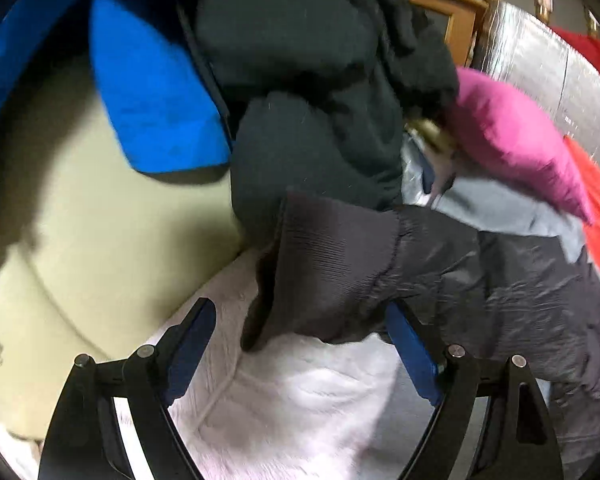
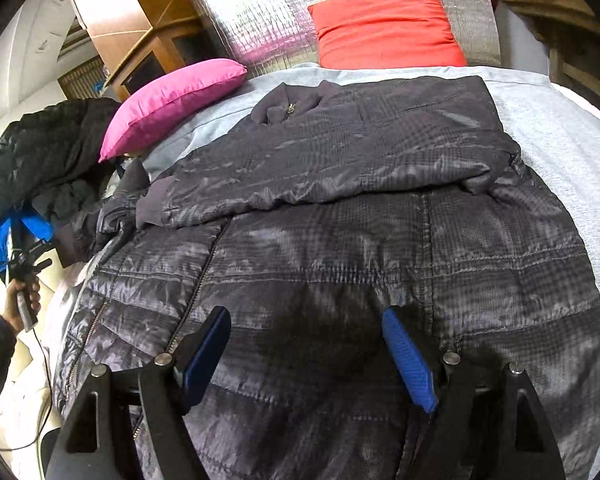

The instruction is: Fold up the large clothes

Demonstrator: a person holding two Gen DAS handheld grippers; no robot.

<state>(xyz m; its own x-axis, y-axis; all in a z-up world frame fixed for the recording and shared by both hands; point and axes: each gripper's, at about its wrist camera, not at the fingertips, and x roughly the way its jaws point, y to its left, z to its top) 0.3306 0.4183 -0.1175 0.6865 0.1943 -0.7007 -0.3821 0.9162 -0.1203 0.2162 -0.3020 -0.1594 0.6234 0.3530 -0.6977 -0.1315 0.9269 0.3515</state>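
Note:
A dark grey quilted jacket (image 2: 340, 240) lies front-up on the grey bed sheet (image 2: 560, 152). One sleeve (image 2: 300, 176) is folded across its chest. My right gripper (image 2: 306, 312) hovers open over the jacket's lower half, with nothing between its fingers. In the left wrist view the jacket's other sleeve runs in from the right, and its ribbed cuff (image 1: 324, 272) hangs over a white fluffy blanket (image 1: 300, 400). My left gripper (image 1: 300, 306) is open around the cuff's lower edge, and its pads do not press on it. The right wrist view shows a hand holding the left gripper (image 2: 24, 264) at the bed's left side.
A heap of dark clothes (image 1: 300, 80) with a blue garment (image 1: 152, 100) sits left of the bed. A pink pillow (image 2: 172, 100) and a red pillow (image 2: 384, 24) lie at the head, against silver foil padding (image 2: 260, 12). Wooden furniture (image 2: 140, 20) stands behind. A cream cushion (image 1: 80, 220) lies below the heap.

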